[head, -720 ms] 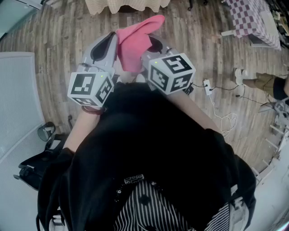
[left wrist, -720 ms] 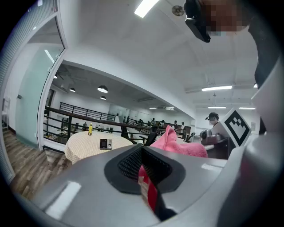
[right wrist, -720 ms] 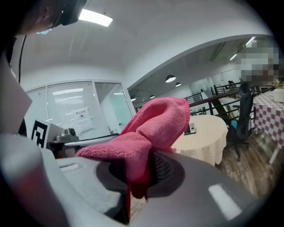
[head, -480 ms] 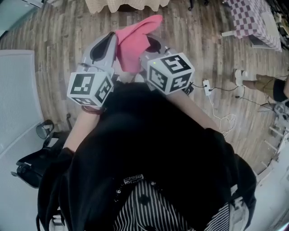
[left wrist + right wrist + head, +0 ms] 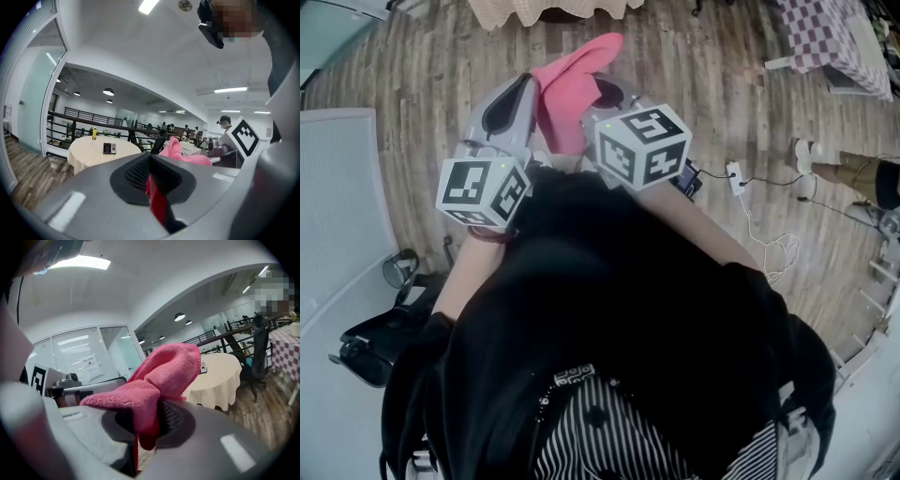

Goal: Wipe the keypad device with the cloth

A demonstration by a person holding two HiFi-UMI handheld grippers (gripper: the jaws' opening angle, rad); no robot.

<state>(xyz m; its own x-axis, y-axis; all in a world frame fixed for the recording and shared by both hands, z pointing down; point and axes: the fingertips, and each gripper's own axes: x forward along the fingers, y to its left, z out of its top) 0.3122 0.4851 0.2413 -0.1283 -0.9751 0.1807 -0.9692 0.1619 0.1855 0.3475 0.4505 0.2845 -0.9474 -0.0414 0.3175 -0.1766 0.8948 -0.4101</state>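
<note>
Nearest, against the dark-clothed chest: left tool (image 5: 523, 89) and right tool (image 5: 605, 94), side by side, pointing up and away. Pinching 1 pink cloth (image 5: 572, 89) between the 2 of them: on the left, pressed together on a thin red-pink fold; on the right, clamped on a thicker bunch, with the loose end flopped over the top.

Beyond and below, wooden floor (image 5: 422, 84).

Farther off, across that floor: round table (image 5: 84, 154) under a cream cover, with the keypad device (image 5: 109, 148) lying near its middle and a small yellow bottle (image 5: 94, 134) just behind. Well apart from cloth and tools, no contact.

Judged as the carrying step: cloth gripped, wiping not yet begun.

Next, probably: walk up to the table, lower the cloth onto the keypad device, perhaps free 1 tool to steady the device while rubbing with the other. Calls for a firm pinch so as not to drop the cloth on the way. Calls also for a bunched pad of fabric facing down against the keys, not bare jaws.
</note>
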